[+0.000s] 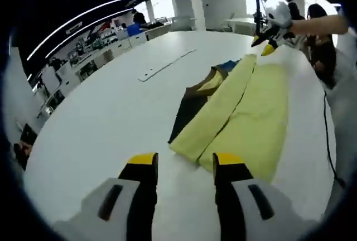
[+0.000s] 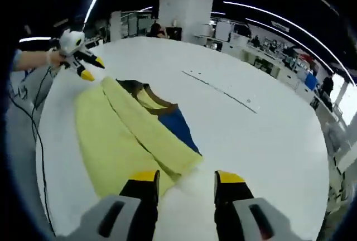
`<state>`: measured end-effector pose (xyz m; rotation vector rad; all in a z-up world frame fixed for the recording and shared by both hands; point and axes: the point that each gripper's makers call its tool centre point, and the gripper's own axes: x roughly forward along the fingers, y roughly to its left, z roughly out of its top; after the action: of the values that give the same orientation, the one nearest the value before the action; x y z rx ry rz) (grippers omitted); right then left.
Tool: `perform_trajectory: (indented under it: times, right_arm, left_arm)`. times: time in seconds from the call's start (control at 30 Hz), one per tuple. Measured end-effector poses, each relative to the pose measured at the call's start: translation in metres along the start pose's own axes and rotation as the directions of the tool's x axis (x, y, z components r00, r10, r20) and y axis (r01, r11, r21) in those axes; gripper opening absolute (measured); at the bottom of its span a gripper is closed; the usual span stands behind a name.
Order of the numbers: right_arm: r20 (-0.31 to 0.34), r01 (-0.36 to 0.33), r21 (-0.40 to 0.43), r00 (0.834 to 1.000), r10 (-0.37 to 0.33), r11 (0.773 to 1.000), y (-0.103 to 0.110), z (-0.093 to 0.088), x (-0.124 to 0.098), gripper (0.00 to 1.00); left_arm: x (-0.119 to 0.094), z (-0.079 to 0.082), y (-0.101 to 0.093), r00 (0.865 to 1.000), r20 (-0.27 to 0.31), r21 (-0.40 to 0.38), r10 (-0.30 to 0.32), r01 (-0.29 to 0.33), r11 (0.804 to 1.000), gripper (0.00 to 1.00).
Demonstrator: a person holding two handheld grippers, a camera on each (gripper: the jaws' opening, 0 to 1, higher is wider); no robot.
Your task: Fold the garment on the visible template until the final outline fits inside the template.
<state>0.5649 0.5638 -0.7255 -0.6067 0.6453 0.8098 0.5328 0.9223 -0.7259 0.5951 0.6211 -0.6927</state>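
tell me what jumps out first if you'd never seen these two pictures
The pale yellow folded garment lies long across the white table, with a dark, blue-patched layer showing from under its edge. Both yellow-tipped grippers sit open and empty, the left gripper at one end of the garment and the right gripper at the other.

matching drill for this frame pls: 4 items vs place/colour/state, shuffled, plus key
1. garment
2. template
3. left gripper
4. right gripper

A. open, at one end of the folded cloth, far gripper showing top right
B. yellow, folded lengthwise on the white table
C. dark and blue sheet, peeking out beside the cloth
D. open, at the opposite end, far gripper showing top left

Pairs: 1-B, 2-C, 3-A, 4-D
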Motion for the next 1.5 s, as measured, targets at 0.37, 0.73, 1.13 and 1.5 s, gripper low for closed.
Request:
perform_trajectory:
  times: [0.37,0.73,1.13,1.5]
  right_arm:
    - [-0.043,0.062,-0.369,0.996,-0.083,0.927,-0.006,-0.008,0.004,0.27]
    - [-0.043,0.043,-0.578,0.996,-0.083,0.815,0.004,-0.009,0.015,0.25]
    - [-0.046,0.02,-0.655,0.997,-0.066,0.755,0.006,-0.007,0.029,0.04]
    - [-0.016,0.057,-0.603,0.996,-0.084,0.796,-0.003,0.006,0.026,0.0]
  left_arm:
    - [0.015,-0.007,-0.003,0.994,-0.084,0.412,0.076,-0.035,0.91,0.32]
    - [0.026,-0.005,-0.015,0.99,-0.098,0.657,0.103,-0.013,0.754,0.21]
    - [0.032,-0.014,-0.011,0.987,-0.12,0.701,0.103,0.01,0.714,0.13]
    - [0.03,-0.002,-0.001,0.988,-0.098,0.618,0.116,-0.031,0.786,0.0]
